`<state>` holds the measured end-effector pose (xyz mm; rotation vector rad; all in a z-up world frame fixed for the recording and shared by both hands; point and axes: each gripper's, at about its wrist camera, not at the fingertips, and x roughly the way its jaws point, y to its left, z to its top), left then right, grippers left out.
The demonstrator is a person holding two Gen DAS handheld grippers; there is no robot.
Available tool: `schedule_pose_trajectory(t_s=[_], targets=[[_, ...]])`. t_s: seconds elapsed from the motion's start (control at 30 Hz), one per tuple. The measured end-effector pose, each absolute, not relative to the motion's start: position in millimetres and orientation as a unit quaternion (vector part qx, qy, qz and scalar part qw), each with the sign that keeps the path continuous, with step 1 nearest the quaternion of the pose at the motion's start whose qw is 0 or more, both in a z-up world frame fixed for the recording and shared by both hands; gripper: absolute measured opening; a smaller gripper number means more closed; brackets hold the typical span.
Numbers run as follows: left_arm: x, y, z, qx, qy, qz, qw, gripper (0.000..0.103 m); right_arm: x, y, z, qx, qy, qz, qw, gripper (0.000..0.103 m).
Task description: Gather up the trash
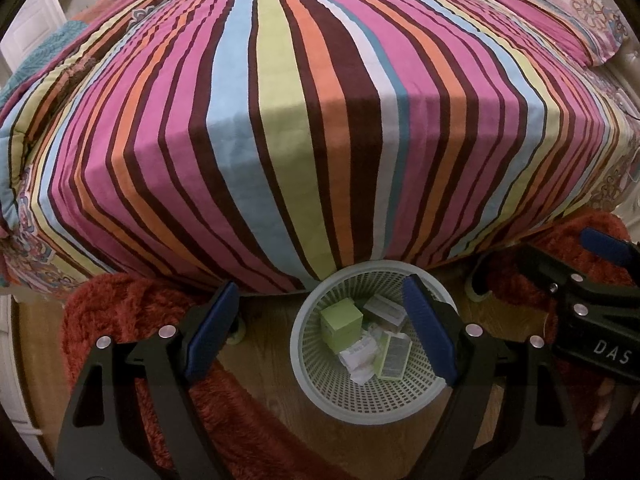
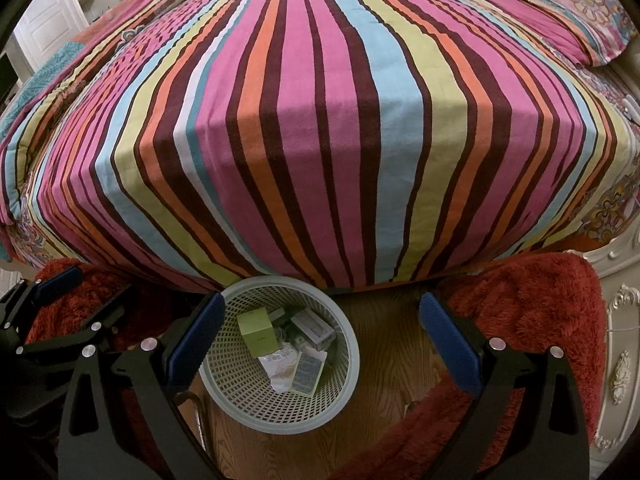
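Both grippers, left gripper [image 1: 320, 328] and right gripper [image 2: 320, 340], are held apart and empty above the pale green round plastic mesh basket [image 1: 316, 392]. Green and white cardboard boxes [image 1: 340, 322] and crumpled white paper [image 1: 362, 354] are already deposited inside. No trash is seen on the striped multicoloured bedspread [image 1: 320, 120]; collection is judged nearly complete.

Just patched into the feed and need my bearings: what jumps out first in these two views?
The striped bedspread fills most of both views, draped over the bed's edge. Below it, a pale mesh basket stands on the wood floor, holding a green box, other small boxes and crumpled paper. The left gripper and right gripper hang open above it, both empty.
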<state>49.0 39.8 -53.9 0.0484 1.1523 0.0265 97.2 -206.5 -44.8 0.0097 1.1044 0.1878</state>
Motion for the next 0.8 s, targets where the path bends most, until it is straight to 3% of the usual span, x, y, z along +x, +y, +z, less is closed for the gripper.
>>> schedule_pose_trajectory(t_s=[0.8], targets=[[49.7, 42.3, -51.4, 0.023, 0.540, 0.033, 0.840, 0.082, 96.7, -205.7, -44.9, 0.005, 0.524, 0.089, 0.847, 0.094]])
